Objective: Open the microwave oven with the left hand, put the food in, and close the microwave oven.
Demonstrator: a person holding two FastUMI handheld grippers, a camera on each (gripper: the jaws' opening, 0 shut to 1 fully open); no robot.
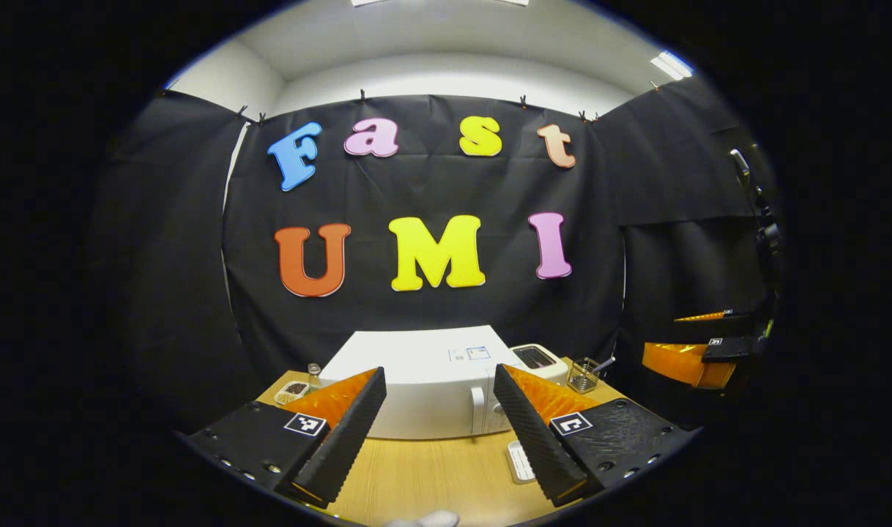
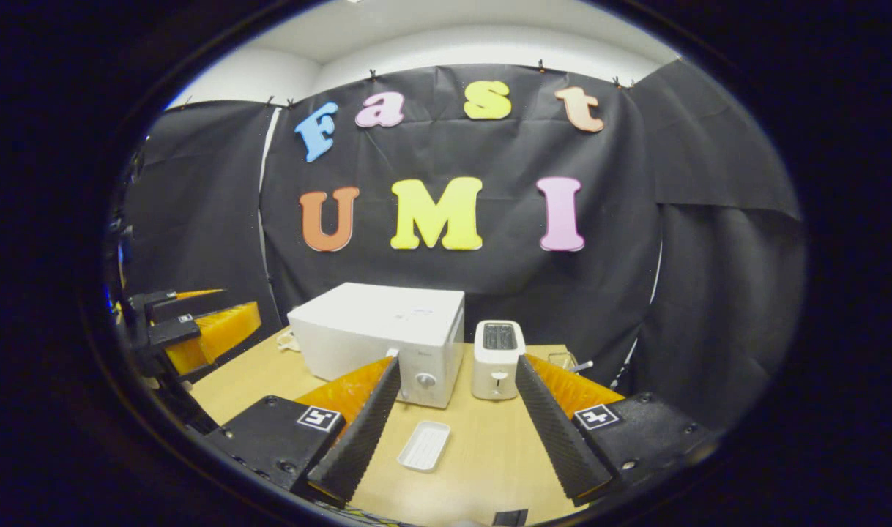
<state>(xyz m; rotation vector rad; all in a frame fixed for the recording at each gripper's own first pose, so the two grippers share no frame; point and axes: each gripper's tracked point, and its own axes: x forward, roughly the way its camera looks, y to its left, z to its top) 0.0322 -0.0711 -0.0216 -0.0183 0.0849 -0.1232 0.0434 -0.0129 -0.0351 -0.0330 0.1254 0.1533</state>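
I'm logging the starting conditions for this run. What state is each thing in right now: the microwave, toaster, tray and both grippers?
Microwave: door shut, standing on the table.
Toaster: upright, slot empty as far as can be seen.
White tray: empty, flat on the table in front of the microwave.
Left gripper: open, holding nothing.
Right gripper: open, holding nothing.

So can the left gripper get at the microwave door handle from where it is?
Probably yes. The left gripper is open and aimed at the microwave, whose vertical door handle shows between its fingers. Only bare table lies between; the small white tray sits off to the side.
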